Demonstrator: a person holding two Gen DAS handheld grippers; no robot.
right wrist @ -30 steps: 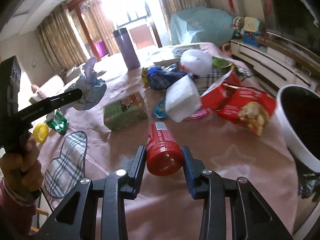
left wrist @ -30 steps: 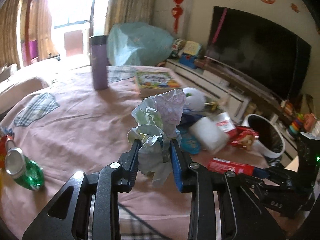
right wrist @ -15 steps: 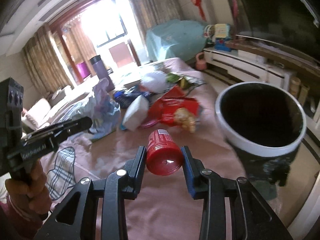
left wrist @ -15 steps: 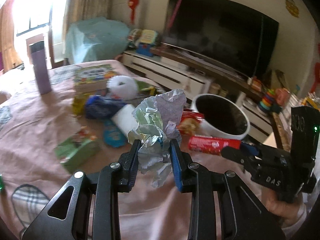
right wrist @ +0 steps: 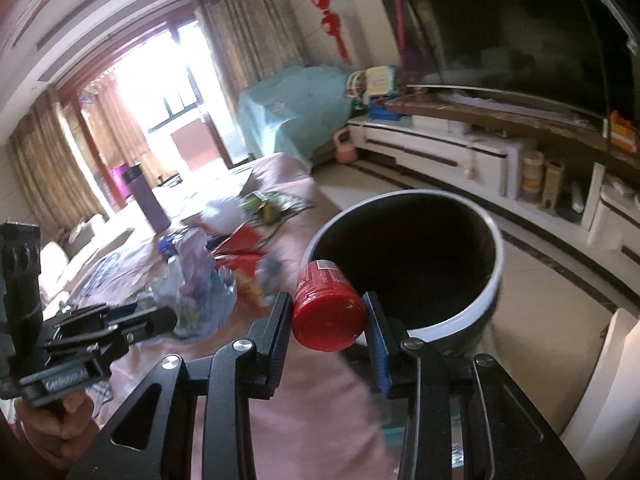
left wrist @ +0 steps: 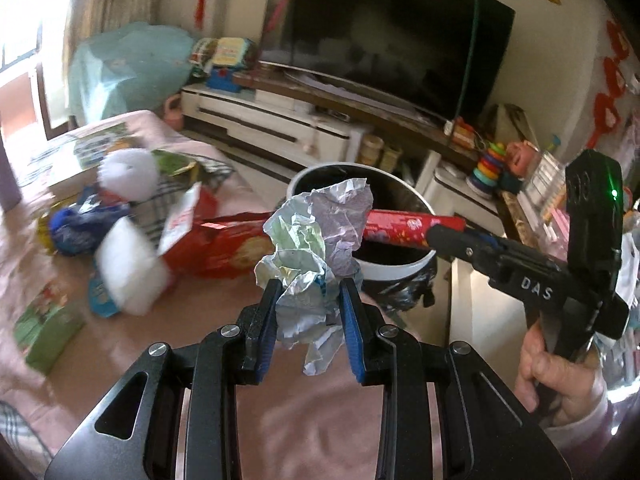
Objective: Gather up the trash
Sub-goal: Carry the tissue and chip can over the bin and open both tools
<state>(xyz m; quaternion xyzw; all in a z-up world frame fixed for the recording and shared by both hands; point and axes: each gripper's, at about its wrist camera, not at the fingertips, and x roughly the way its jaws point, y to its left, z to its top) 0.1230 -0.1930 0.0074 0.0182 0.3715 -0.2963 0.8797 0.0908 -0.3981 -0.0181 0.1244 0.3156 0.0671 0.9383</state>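
Observation:
My left gripper (left wrist: 308,292) is shut on a crumpled ball of paper (left wrist: 316,240), held above the pink cloth just in front of the white-rimmed trash bin (left wrist: 400,268). My right gripper (right wrist: 328,312) is shut on a red cylindrical can (right wrist: 326,312). In the left wrist view the red can (left wrist: 404,226) lies level across the bin's mouth. In the right wrist view the bin (right wrist: 488,292) stands just past the can, its dark inside open. The paper ball (right wrist: 200,280) and the left gripper show at the left there.
More litter lies on the pink-covered table (left wrist: 180,340): a red snack bag (left wrist: 224,248), a white sponge-like block (left wrist: 128,272), a green box (left wrist: 44,328), a blue wrapper (left wrist: 80,224), a purple flask (right wrist: 150,200). A TV cabinet (left wrist: 280,128) stands behind the bin.
Both grippers have swung right across the table with their loads, from over the litter to the bin. The can now hangs over the bin's mouth; the paper is near its rim.

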